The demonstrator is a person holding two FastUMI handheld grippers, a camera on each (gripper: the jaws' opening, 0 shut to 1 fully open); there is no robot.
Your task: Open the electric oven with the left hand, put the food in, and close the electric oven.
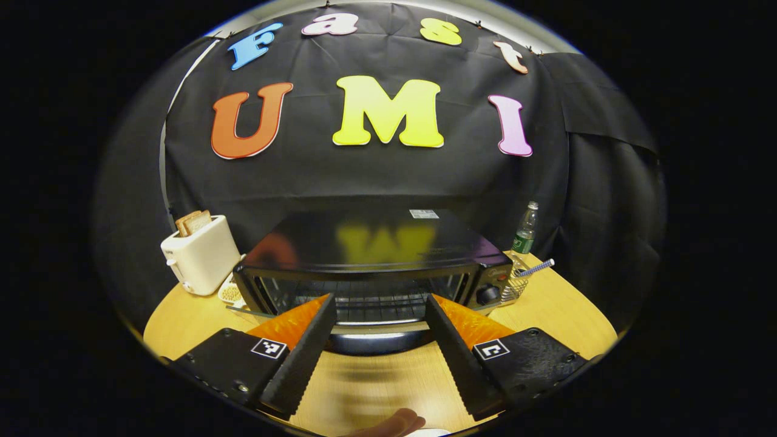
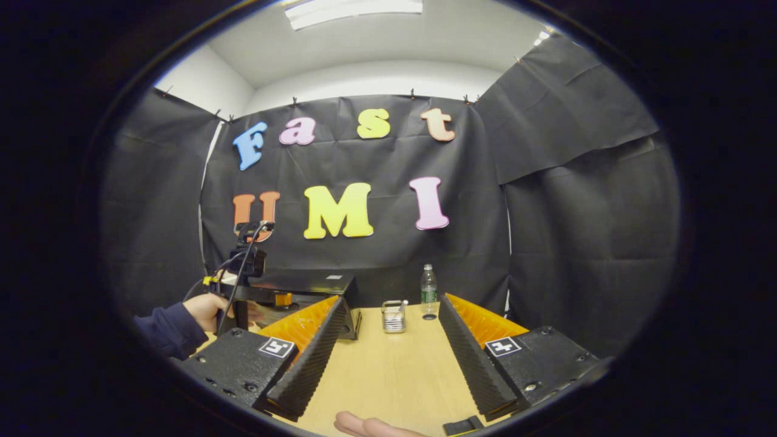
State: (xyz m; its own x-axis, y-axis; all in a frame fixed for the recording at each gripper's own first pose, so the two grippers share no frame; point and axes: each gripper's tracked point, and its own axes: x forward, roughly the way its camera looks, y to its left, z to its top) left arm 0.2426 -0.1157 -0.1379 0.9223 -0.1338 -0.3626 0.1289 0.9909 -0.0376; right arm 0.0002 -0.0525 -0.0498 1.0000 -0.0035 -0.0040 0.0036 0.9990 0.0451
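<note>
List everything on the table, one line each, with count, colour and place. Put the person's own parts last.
electric oven: one, black, table centre, facing the left gripper.
toaster: one, white, left of the oven, bread slices in its slots.
water bottle: one, clear with green label, right of the oven at the back.
wire basket: one, metal, beside the oven's right end.
table: one, light wood.
left gripper: one, black and orange fingers, open toward the oven door.
right gripper: one, same colours, open.
hand: one, dark blue sleeve, holding the left gripper.

Black electric oven (image 1: 370,255), cream toaster (image 1: 203,255), pale wooden table (image 1: 564,309), green-labelled bottle (image 1: 525,229).
</note>
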